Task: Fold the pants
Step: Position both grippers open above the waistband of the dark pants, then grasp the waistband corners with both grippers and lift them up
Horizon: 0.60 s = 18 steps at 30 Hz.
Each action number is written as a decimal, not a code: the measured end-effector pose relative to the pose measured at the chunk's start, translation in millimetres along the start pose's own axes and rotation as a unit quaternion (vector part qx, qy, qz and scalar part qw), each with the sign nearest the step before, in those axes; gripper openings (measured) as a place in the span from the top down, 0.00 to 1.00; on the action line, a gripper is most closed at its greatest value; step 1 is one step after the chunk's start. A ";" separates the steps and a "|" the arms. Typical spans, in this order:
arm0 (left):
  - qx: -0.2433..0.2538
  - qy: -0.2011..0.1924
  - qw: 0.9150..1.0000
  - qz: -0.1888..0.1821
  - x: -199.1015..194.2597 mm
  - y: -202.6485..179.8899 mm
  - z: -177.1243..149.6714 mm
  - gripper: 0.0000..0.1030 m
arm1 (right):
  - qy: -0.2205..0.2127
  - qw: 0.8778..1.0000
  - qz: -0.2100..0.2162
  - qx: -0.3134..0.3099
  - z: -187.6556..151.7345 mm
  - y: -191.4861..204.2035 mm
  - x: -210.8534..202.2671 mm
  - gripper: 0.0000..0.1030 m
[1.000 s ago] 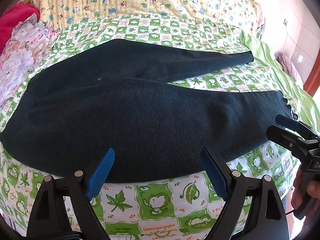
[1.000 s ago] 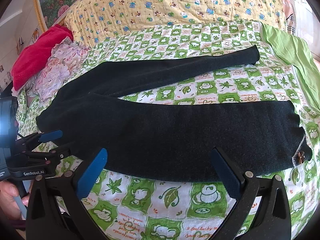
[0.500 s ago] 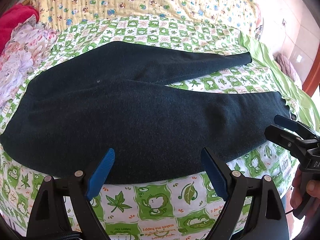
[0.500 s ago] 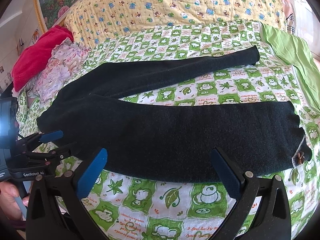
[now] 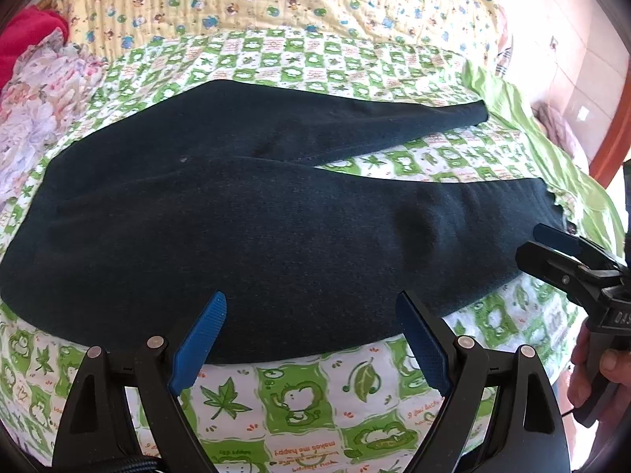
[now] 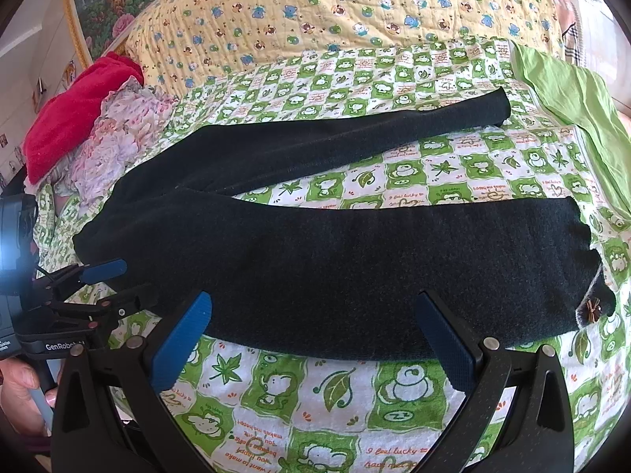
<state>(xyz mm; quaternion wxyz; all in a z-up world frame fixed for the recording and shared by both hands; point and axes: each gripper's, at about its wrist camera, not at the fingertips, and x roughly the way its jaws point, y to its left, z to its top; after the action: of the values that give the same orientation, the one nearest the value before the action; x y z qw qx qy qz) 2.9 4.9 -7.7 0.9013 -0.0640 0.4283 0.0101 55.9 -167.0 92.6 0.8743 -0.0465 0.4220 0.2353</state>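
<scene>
Dark navy pants (image 5: pixel 256 228) lie flat on a green-and-white patterned bedsheet (image 5: pixel 299 394), waist to the left, two legs spread apart toward the right. They also show in the right wrist view (image 6: pixel 355 272). My left gripper (image 5: pixel 311 311) is open and empty, just above the near edge of the pants by the hip. My right gripper (image 6: pixel 315 311) is open and empty at the near edge of the near leg. The right gripper shows in the left wrist view (image 5: pixel 552 248) by the near leg's cuff. The left gripper shows in the right wrist view (image 6: pixel 114 283) by the waist.
A yellow cartoon-print quilt (image 6: pixel 335 8) lies at the back of the bed. A red garment (image 6: pixel 71 118) and a floral cloth (image 6: pixel 114 146) are piled at the left. A light green cloth (image 6: pixel 572 94) lies at the right. A small bow (image 6: pixel 590 310) sits on the near cuff.
Both views have shifted only slightly; the pants lie as before and both grippers stay open.
</scene>
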 end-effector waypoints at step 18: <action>0.043 0.004 0.999 -0.024 23.5 -7.2 54.2 0.14 | -0.031 0.998 0.040 0.049 32.4 -49.8 -2.0 0.00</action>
<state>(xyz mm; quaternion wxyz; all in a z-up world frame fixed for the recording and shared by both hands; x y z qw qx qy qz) 60.0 3.6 8.7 0.9013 -0.0354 0.4306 -0.0307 100.5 -202.8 109.0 0.8779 0.0208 0.4075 0.2506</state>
